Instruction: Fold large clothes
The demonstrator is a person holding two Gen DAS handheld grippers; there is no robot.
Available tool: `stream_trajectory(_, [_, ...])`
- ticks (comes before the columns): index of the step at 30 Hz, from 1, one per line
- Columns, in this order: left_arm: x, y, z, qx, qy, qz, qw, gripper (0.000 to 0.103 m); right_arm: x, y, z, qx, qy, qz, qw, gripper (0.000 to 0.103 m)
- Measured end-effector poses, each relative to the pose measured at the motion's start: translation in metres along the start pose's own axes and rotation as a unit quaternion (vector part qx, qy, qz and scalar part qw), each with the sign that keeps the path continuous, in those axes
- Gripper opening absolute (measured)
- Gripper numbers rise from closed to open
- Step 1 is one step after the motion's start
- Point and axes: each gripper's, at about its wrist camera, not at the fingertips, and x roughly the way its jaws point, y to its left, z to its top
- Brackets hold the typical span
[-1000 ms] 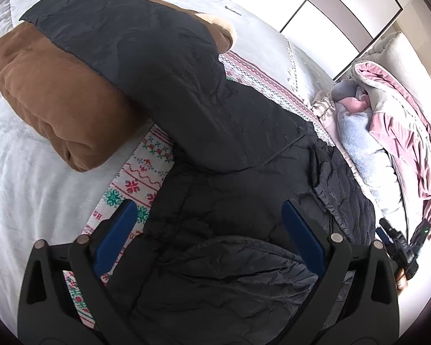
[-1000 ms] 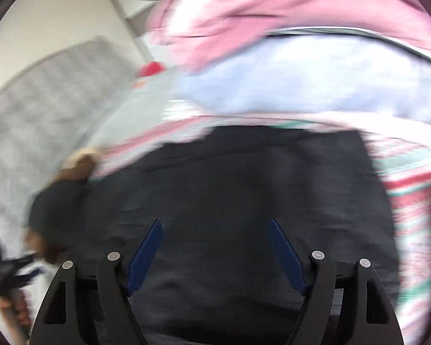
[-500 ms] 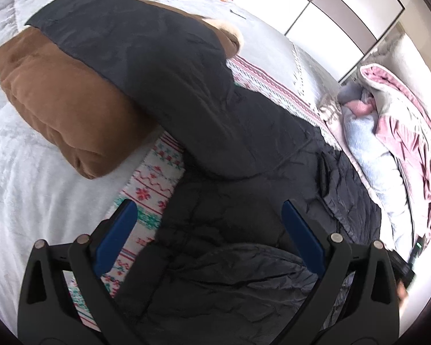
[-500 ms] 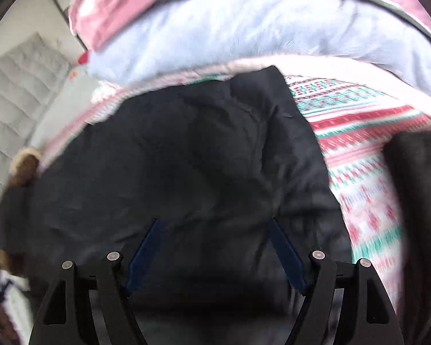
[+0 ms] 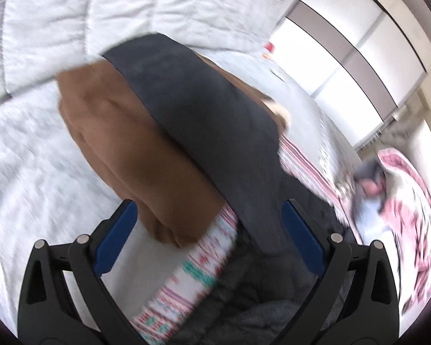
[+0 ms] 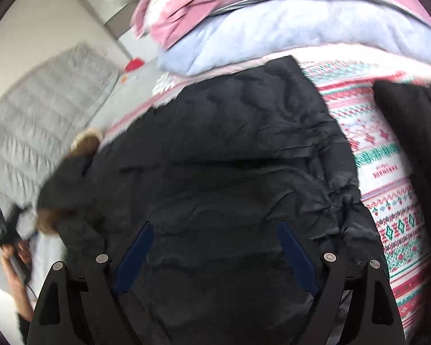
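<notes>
**Black coat spread on the bed, both grippers empty**

Left wrist view: the left gripper (image 5: 205, 215) hangs with its jaws wide apart, nothing between the blue pads. The black coat (image 5: 204, 109) runs from eleven o'clock down to five o'clock, draped over a brown cushion (image 5: 129, 146) at nine o'clock. A patterned blanket (image 5: 198, 261) shows at six o'clock, though motion blur softens its edges. Pink bedding (image 5: 405, 189) sits at three o'clock.

Right wrist view: the right gripper (image 6: 214, 247) has its jaws opening above the coat (image 6: 230, 158), apparently not pinching it. The left gripper (image 6: 10, 231) appears at nine o'clock, a pale blue blanket (image 6: 273, 43) at twelve.
</notes>
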Motion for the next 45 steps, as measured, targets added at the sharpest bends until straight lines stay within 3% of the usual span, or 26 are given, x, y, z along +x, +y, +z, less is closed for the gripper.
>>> stream_trajectory(3, [0.016,0.009,0.035,-0.015,0.001,0.018,0.9997,0.1,-0.016,-0.02,0.002,0.025,-0.013,0.003,1.0,0.089])
stream_trajectory(6, [0.045,0.02,0.064,-0.034,0.018,0.05,0.998,0.1,-0.01,-0.026,0.0,0.027,0.012,0.022,0.999,0.089])
stream_trajectory(10, [0.075,0.038,0.082,-0.076,0.025,0.034,0.9962,0.1,-0.007,-0.03,-0.004,0.049,0.027,0.029,0.998,0.089])
stream_trajectory(11, [0.08,0.039,0.082,-0.08,0.021,0.038,0.9958,0.095,-0.004,-0.03,-0.005,0.053,0.03,0.028,0.998,0.089])
stream_trajectory(13, [0.089,0.04,0.081,-0.091,0.006,0.056,0.9943,0.069,0.004,-0.029,-0.004,0.053,0.037,0.032,0.997,0.089])
stream_trajectory(15, [0.096,0.038,0.081,-0.091,0.001,0.057,0.9942,0.03,0.004,-0.028,-0.006,0.055,0.04,0.039,0.997,0.089])
stream_trajectory(18, [0.09,0.024,0.083,-0.085,-0.025,0.052,0.9947,0.009,0.003,-0.027,-0.006,0.055,0.037,0.039,0.997,0.089])
stream_trajectory(21, [0.066,-0.006,0.087,-0.065,-0.063,0.027,0.9955,0.008,0.001,-0.032,-0.006,0.062,0.032,0.036,0.997,0.089])
stream_trajectory(23, [0.047,-0.032,0.087,-0.053,-0.082,-0.009,0.9952,0.008,-0.001,-0.034,-0.006,0.07,0.029,0.037,0.996,0.089])
stream_trajectory(28, [0.01,-0.114,0.064,0.019,-0.091,-0.084,0.9921,0.009,-0.002,-0.042,-0.005,0.087,0.026,0.037,0.995,0.089])
stream_trajectory(31, [-0.005,-0.154,0.04,0.058,-0.081,-0.135,0.9858,0.009,-0.003,-0.047,-0.004,0.091,0.023,0.038,0.995,0.089])
stream_trajectory(35, [-0.008,-0.197,0.005,0.109,-0.059,-0.153,0.9805,0.008,-0.004,-0.056,-0.004,0.112,0.021,0.039,0.993,0.089])
stream_trajectory(41, [0.011,-0.275,-0.089,0.236,0.01,-0.183,0.9543,0.009,-0.006,-0.063,-0.004,0.12,0.017,0.037,0.992,0.089])
stream_trajectory(43, [0.037,-0.292,-0.123,0.268,0.047,-0.168,0.9476,0.019,-0.005,-0.065,-0.004,0.124,0.019,0.038,0.991,0.089])
stream_trajectory(44, [0.047,-0.297,-0.134,0.274,0.067,-0.161,0.9458,0.035,-0.004,-0.065,-0.004,0.125,0.021,0.037,0.991,0.089])
stream_trajectory(45, [0.056,-0.302,-0.152,0.28,0.089,-0.154,0.9433,0.044,-0.003,-0.066,-0.004,0.127,0.023,0.037,0.991,0.089])
